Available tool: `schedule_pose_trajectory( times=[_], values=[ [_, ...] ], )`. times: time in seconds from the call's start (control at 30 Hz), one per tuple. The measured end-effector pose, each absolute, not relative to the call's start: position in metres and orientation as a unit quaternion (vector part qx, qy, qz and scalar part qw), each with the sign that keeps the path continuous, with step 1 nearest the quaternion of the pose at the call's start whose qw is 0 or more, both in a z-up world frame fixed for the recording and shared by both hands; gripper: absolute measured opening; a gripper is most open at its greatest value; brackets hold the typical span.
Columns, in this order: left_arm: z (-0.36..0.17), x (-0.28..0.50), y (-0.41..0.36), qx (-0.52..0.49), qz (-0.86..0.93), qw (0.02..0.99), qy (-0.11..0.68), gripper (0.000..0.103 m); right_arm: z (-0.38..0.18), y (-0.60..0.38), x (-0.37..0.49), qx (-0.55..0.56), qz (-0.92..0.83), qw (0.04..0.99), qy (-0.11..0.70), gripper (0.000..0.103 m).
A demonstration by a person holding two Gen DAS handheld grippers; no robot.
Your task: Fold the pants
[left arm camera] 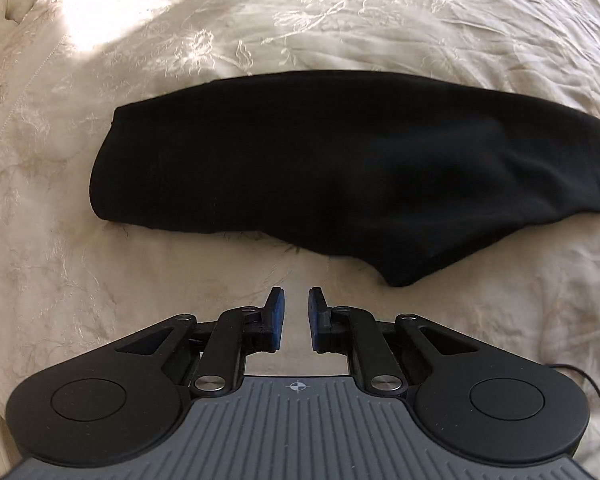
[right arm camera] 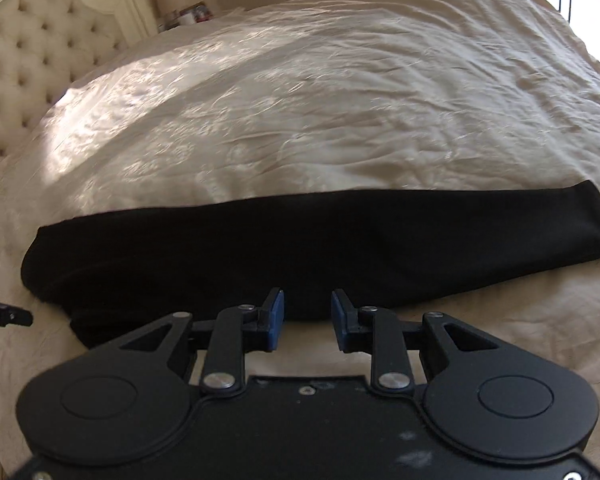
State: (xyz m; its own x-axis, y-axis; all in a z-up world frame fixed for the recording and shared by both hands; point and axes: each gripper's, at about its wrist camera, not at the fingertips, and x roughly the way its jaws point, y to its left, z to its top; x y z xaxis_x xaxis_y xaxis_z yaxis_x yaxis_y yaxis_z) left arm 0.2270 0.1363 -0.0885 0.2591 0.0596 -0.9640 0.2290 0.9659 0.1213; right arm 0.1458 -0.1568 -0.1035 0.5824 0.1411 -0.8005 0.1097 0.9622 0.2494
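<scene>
The left gripper (left arm camera: 296,312) hangs above bare bedspread (left arm camera: 140,280), its blue pads drawn close with only a narrow gap, clamping nothing. Just beyond its tips the black pants (left arm camera: 300,168) lie folded lengthwise into a long band across the bed. The right gripper (right arm camera: 307,316) hovers over the near edge of the pants (right arm camera: 260,240) with its jaws apart and empty. A tufted cream headboard (right arm camera: 28,52) stands at far left.
</scene>
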Motion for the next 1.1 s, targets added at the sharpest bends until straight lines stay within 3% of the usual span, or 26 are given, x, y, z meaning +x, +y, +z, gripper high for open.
schedule_pose_trajectory(
  times=[0.43, 0.97, 1.07, 1.1],
  values=[
    [-0.129, 0.315, 0.187, 0.129, -0.106, 0.768, 0.618, 0.013, -0.128, 0.032, 0.160, 0.109, 0.116, 0.842, 0.516, 0.030],
    [-0.114, 0.371, 0.224, 0.082, -0.123, 0.777, 0.611, 0.013, -0.151, 0.083, 0.208, 0.100, 0.094, 0.827, 0.545, 0.035],
    [-0.104, 0.372, 0.234, 0.078, -0.117, 0.788, 0.600, 0.013, -0.140, 0.082, 0.216, 0.092, 0.087, 0.842, 0.524, 0.013],
    [-0.099, 0.372, 0.235, 0.080, -0.117, 0.791, 0.595, 0.013, -0.135, 0.078, 0.217, 0.100, 0.092, 0.845, 0.517, 0.009]
  ],
)
